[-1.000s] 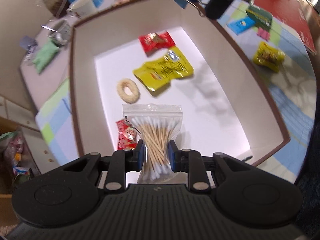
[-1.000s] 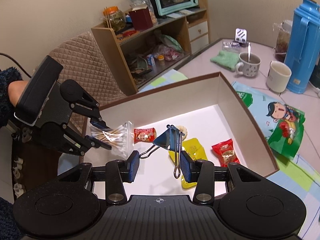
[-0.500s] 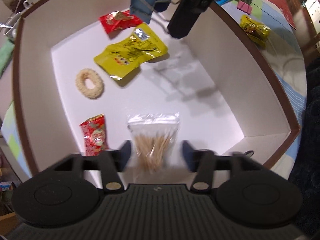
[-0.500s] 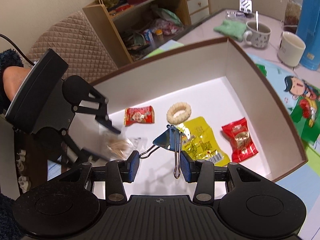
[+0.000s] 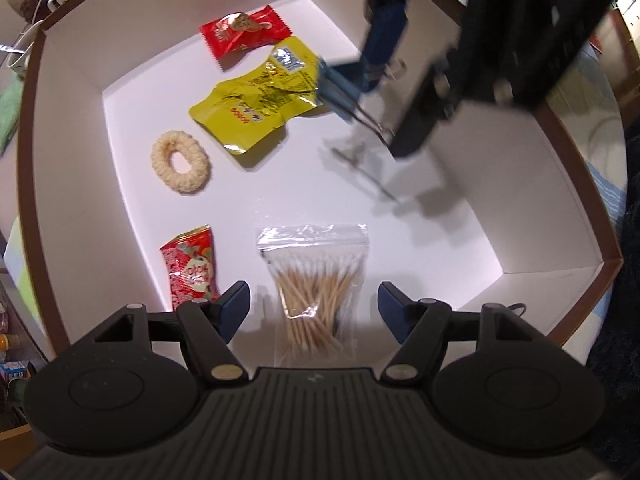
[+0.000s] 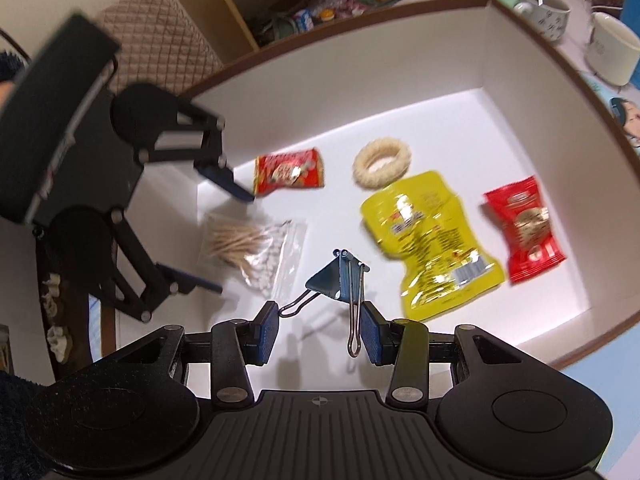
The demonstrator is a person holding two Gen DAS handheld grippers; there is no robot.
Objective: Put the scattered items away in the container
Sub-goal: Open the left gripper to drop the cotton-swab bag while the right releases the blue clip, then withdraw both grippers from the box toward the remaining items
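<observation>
My left gripper (image 5: 313, 306) is spread wide, swab bag (image 5: 316, 280) lying loose on the box (image 5: 520, 184) floor between the fingers. My right gripper (image 6: 318, 330) is pinching the binder clip (image 6: 338, 276) by its wire handles, mid-frame over the floor. Snack packets and a ring lie beyond.

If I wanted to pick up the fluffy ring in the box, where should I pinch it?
Pinch one side of the ring, one jaw in the hole, one outside, coming straight down. It lies flat on the box floor, clear of the yellow packet.
</observation>
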